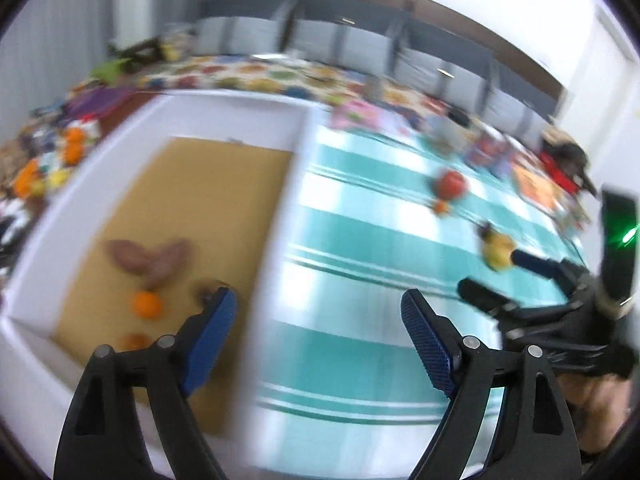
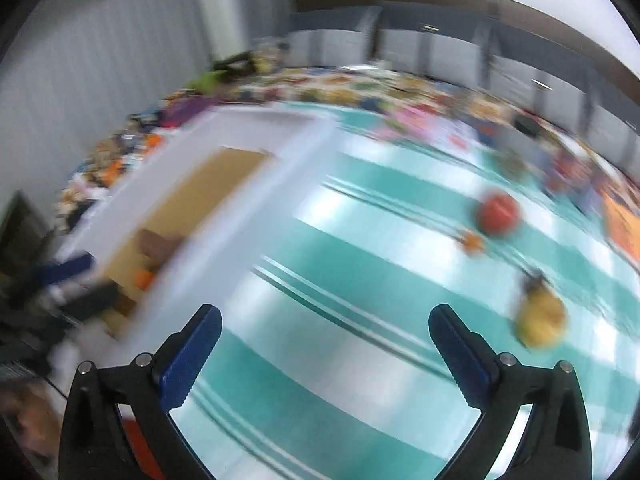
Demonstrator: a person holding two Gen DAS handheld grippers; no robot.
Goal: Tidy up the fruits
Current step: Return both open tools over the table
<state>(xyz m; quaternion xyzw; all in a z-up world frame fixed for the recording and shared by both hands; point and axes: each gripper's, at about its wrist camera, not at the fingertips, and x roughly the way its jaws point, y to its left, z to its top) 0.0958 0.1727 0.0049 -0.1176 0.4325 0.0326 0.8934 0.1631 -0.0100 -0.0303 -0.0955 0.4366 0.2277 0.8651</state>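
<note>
Right wrist view: the yellow fruit (image 2: 541,322) was seen ahead to the right of the right tongs (image 2: 325,354), nearer than the left tongs (image 1: 319,332); both were held open, empty.

Heavy blur in both views — the brown fruit (image 1: 150,260) in the box (image 1: 240,116) can't be identified, the clutter (image 1: 52,160) behind smears into colour, and the right tool (image 1: 496,280) runs off the edge.
</note>
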